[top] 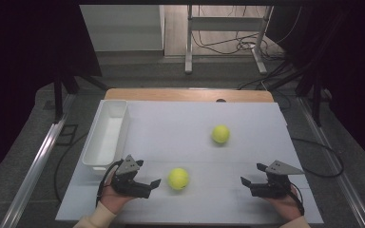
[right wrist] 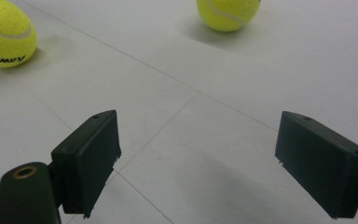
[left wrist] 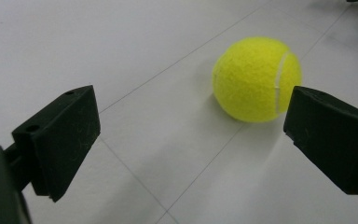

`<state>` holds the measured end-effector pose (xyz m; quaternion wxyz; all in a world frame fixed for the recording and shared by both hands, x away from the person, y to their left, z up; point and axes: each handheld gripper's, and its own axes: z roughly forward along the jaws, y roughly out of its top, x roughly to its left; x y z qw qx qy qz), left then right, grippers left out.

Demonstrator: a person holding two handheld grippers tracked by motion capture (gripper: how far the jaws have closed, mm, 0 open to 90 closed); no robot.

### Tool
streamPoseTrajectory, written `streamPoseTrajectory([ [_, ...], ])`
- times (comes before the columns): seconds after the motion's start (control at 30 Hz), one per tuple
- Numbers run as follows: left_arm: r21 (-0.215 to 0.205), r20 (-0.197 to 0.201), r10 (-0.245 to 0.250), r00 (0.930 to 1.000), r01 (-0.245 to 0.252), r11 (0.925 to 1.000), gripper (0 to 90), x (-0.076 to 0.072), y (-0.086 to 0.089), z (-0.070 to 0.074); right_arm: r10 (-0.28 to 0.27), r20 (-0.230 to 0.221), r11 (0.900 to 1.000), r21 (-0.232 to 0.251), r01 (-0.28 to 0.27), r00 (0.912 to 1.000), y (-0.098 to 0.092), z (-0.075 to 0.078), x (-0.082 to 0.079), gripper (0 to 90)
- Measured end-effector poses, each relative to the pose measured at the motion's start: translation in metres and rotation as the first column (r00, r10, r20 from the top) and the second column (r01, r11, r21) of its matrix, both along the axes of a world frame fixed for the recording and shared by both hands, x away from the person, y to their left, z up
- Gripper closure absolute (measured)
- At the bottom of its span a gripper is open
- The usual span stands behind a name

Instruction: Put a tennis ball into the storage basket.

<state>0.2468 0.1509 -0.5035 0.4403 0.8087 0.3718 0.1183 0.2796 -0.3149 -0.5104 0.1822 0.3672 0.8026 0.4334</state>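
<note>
Yellow near ball (top: pixel 178 178) just beside left tongs (top: pixel 148 172); left, right tongs (top: pixel 253 173) both apart, empty.

Grey floor (top: pixel 138 76) lay beyond the table (top: pixel 190 94) — dark curtains (top: pixel 24 57) flanked it, cables (top: pixel 228 45) trailing under a metal frame (top: pixel 225 23).

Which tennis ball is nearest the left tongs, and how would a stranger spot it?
Start at the white tray on the table's left side. Near its front end are the left tongs, open. The ball beside them is the nearer of two, by the table's front edge.
</note>
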Motion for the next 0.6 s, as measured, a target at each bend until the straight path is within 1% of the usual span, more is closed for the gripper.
streamPoseTrajectory([
  [0.23,0.005,0.007,-0.007,1.0000,0.007,1.0000,4.4,0.002,-0.005,0.006,0.005,-0.004,1.000,-0.008,-0.005,1.0000,0.001,-0.001,0.000,14.6],
  [0.27,0.004,0.002,-0.007,1.0000,0.007,1.0000,4.4,0.003,-0.006,0.006,0.005,-0.003,1.000,-0.014,-0.005,1.0000,0.001,-0.001,0.000,14.6],
  [0.33,0.007,-0.007,-0.006,1.0000,0.006,1.0000,4.4,0.004,-0.006,0.006,0.009,-0.003,1.000,-0.010,-0.009,1.0000,0.002,-0.001,0.000,14.6],
  [0.5,0.007,-0.010,-0.014,0.9998,0.014,0.9999,4.4,0.006,-0.009,0.008,0.008,-0.005,1.000,-0.012,-0.008,1.0000,0.002,-0.001,0.000,14.6],
  [0.6,0.002,-0.012,-0.027,0.9996,0.027,0.9996,4.4,0.008,-0.011,0.012,0.009,-0.006,1.000,-0.013,-0.009,0.9999,0.002,-0.001,0.000,14.6],
])
